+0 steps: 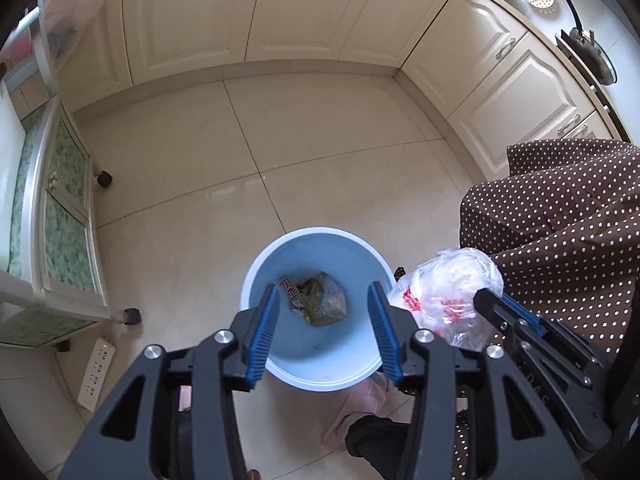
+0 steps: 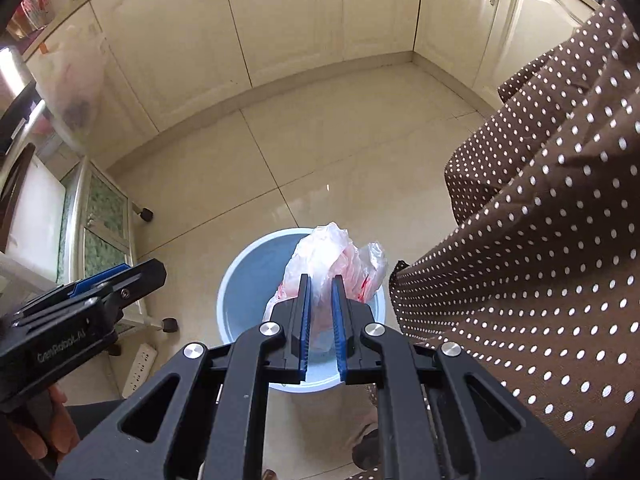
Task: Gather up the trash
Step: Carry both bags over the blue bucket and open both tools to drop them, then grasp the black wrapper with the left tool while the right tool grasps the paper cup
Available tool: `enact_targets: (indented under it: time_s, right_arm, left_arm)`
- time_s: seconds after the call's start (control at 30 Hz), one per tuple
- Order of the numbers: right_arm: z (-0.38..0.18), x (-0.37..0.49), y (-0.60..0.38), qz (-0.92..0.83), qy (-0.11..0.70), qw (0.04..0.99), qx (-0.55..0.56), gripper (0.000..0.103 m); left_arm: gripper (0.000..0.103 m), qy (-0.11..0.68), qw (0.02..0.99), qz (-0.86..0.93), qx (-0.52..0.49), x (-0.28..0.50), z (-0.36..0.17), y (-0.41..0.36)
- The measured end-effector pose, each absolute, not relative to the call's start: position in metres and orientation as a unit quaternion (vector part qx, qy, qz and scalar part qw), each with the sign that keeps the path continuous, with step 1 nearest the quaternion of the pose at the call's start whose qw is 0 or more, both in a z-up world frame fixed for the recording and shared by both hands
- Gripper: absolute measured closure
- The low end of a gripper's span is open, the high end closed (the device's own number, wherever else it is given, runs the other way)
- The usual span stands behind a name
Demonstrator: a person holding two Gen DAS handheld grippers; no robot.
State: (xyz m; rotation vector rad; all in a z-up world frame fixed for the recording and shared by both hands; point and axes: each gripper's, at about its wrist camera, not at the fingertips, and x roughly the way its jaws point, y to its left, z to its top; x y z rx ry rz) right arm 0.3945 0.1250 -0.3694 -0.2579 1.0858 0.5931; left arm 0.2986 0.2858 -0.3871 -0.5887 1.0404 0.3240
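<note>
Floor: glossy beige tiles (image 1: 320,152), cream cabinets (image 1: 280,12) behind.
Bin: blue bin (image 1: 320,354) stood on tiles, wrappers (image 1: 320,300) inside.
Left gripper (image 1: 322,320): jaws apart, empty, above bin.
Right gripper (image 2: 320,320): clamped on plastic bag (image 2: 332,256) over bin.

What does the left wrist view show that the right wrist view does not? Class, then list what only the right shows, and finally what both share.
Only the left wrist view: the trash lying at the bottom of the blue bin, and the left gripper seen head-on, open and empty above it.

Only the right wrist view: the right gripper seen head-on, shut on the plastic bag, which hides the bin's bottom.

Both: the bin, the bag, the tiled floor, cream cabinets, the white power strip and polka-dot fabric.
</note>
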Motion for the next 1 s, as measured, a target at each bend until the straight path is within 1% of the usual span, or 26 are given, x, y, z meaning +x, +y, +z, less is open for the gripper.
enact_targets:
  time_s: [0.13, 0.23, 0.4, 0.67, 0.8, 0.87, 1.0]
  right_arm:
    - [-0.36, 0.395, 0.128, 0.285, 0.5, 0.81, -0.115, 0.093]
    - [-0.345, 0.395, 0.13, 0.288, 0.487, 0.817, -0.111, 0.088]
    - [-0.318, 0.396, 0.123, 0.289, 0.468, 0.829, -0.103, 0.085]
    - [-0.253, 0.376, 0.09, 0.289, 0.421, 0.856, -0.083, 0.084]
    - [-0.204, 0.356, 0.064, 0.284, 0.379, 0.878, -0.072, 0.077]
    - [-0.178, 0.346, 0.048, 0.28, 0.356, 0.889, -0.062, 0.074]
    - [-0.127, 0.326, -0.001, 0.25, 0.302, 0.919, -0.046, 0.062]
  left_arm:
    - [0.057, 0.477, 0.821, 0.148, -0.277, 0.296, -0.371, 0.287]
    - [0.055, 0.465, 0.829, 0.141, -0.276, 0.294, -0.355, 0.284]
    - [0.054, 0.447, 0.843, 0.131, -0.27, 0.291, -0.327, 0.275]
    - [0.053, 0.41, 0.87, 0.107, -0.252, 0.276, -0.265, 0.25]
    - [0.053, 0.382, 0.891, 0.085, -0.231, 0.266, -0.224, 0.226]
    - [0.05, 0.363, 0.903, 0.068, -0.22, 0.26, -0.198, 0.209]
    - [0.047, 0.327, 0.926, 0.024, -0.188, 0.254, -0.149, 0.165]
